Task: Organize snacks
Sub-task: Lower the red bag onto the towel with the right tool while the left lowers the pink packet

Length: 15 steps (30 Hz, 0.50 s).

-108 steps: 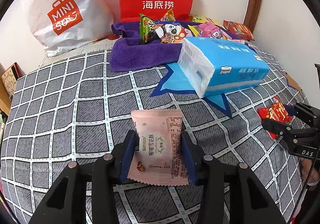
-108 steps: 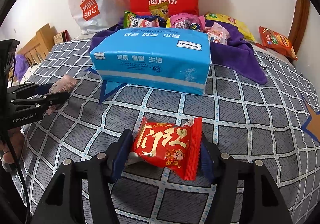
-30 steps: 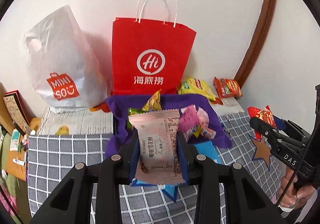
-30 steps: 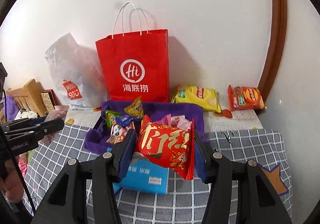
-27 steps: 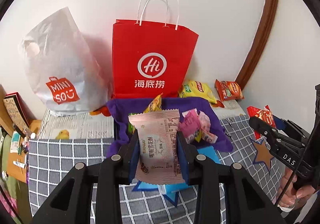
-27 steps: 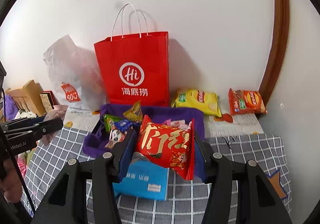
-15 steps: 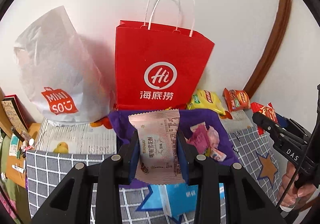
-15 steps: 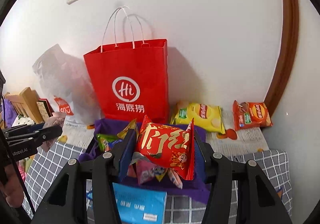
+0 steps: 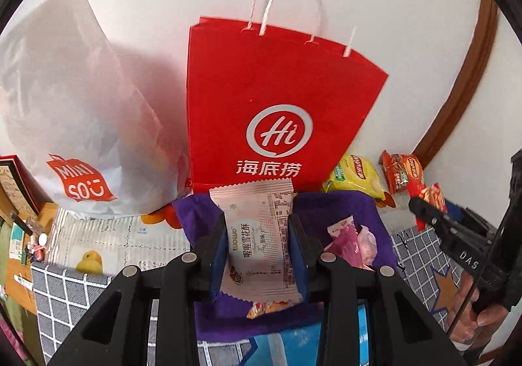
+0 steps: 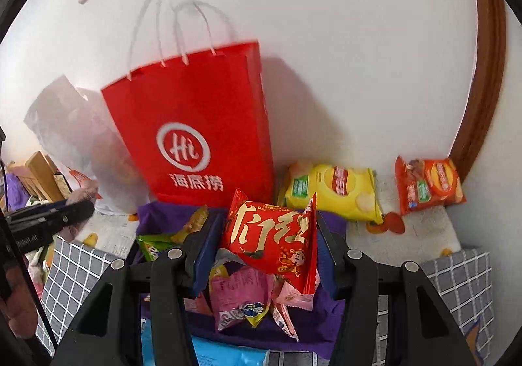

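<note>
Two snacks are in your grip at once: your left gripper (image 9: 257,255) is clamped on a pale pink snack packet (image 9: 259,235), held upright between its blue pads, while your right gripper (image 10: 264,251) pinches a red snack packet (image 10: 274,235) with gold lettering across its width. Both packets hang in the air just above the purple cloth bin (image 10: 329,327), which sits on the grey checked bedspread (image 9: 65,287) with a blue tissue pack (image 10: 225,354) at its near edge. Inside the bin already lie several packets, among them a magenta one (image 10: 241,300) and a green one (image 10: 153,243), so by the look of it the sorting is well under way and these two are next to go in. Beyond the bin a red paper bag (image 9: 274,111) stands against the white wall, with a white plastic shopping bag (image 9: 71,124) slumped to its left. Still outside the bin, far right by the wall, a yellow chip bag (image 10: 336,193) and an orange chip bag (image 10: 427,185) rest on a printed cloth; those appear to be what is left once you release this pair.
</note>
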Motion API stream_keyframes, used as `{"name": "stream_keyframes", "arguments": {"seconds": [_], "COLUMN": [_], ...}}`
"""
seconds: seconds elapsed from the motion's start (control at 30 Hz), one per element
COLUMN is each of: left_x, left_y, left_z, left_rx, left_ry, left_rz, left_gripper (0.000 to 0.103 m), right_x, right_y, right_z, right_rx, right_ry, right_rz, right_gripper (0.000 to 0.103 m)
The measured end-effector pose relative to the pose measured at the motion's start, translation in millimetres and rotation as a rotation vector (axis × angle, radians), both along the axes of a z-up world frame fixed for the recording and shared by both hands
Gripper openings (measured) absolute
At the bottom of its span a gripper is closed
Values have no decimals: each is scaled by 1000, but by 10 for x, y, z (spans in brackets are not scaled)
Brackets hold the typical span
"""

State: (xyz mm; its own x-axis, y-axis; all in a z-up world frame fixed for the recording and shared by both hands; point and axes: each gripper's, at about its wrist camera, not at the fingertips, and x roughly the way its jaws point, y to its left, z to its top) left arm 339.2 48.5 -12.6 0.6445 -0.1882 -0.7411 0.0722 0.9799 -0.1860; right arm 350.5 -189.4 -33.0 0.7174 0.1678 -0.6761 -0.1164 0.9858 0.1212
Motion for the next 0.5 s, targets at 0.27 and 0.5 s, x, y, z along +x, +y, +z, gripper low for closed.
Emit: {"name": "stream_keyframes", "arguments": {"seconds": [0.27,0.5], "left_x": [268,426], "left_y": [64,63], "left_z": [-354,-688], "left_rx": [-45,-60], "left_ry": [58,137], "left_rz": [-2,-14], "left_gripper": [33,33], "right_x": [243,392], "right_y": [-105,-162], "right_z": [-328,-606], "right_rx": [-21,-38], "right_ry": [93,167], "right_rz": [9,13], "right_gripper": [53,53]}}
